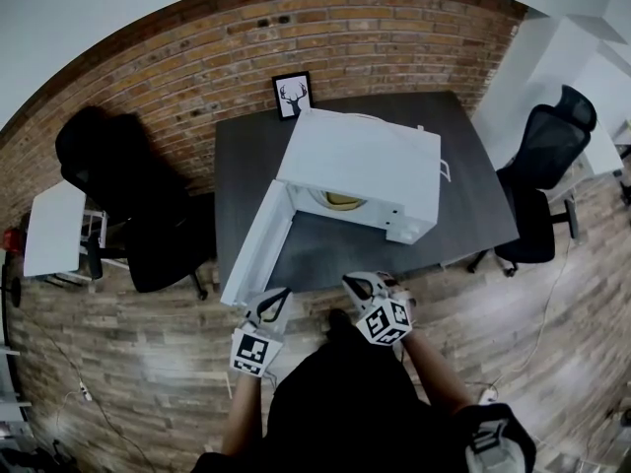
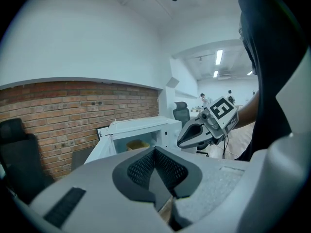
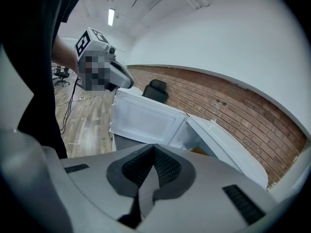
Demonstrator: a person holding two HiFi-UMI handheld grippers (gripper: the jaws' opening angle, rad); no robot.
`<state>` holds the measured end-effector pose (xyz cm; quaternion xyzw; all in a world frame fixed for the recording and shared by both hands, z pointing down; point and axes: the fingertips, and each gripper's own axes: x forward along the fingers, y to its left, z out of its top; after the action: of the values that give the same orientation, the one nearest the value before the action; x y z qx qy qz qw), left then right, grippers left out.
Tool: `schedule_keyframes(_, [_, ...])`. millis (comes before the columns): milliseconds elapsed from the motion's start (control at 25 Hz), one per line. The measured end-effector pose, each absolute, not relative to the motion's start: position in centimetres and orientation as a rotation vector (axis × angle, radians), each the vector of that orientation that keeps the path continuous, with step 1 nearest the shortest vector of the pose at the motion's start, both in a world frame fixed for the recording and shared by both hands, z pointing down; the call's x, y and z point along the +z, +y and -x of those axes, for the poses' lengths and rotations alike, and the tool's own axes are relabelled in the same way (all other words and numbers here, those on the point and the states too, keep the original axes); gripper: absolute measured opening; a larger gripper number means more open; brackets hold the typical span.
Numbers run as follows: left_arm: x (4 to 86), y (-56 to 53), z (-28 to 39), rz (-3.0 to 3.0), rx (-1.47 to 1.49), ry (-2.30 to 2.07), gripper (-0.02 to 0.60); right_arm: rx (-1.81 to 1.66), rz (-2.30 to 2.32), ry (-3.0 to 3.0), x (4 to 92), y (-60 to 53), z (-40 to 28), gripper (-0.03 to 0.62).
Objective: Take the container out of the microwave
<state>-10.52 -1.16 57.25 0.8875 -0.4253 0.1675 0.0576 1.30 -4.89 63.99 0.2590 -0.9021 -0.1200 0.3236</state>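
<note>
A white microwave (image 1: 367, 170) stands on the dark table (image 1: 473, 195), its door (image 1: 254, 249) swung wide open toward the table's front left. Inside the cavity sits a yellow container (image 1: 342, 202), which also shows in the left gripper view (image 2: 137, 144); the right gripper view shows only a sliver of it (image 3: 198, 151). My left gripper (image 1: 272, 304) and right gripper (image 1: 363, 286) hover side by side just off the table's front edge, short of the microwave. Both are shut with nothing held: the left gripper's (image 2: 155, 152) pads meet, and so do the right gripper's (image 3: 153, 149).
A framed deer picture (image 1: 293, 95) leans against the brick wall behind the microwave. Black office chairs stand left (image 1: 148, 215) and right (image 1: 542, 180) of the table. A small white table (image 1: 54, 227) is at far left. Cables lie on the wooden floor (image 1: 552, 294).
</note>
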Motion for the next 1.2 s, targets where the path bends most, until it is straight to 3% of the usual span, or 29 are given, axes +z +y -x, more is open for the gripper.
schedule_keyframes(1200, [56.0,-6.5,8.6,-2.590,0.530,-1.440,0.003,-0.345,-0.563,-2.380,66.2,-14.9,-1.9,-0.002])
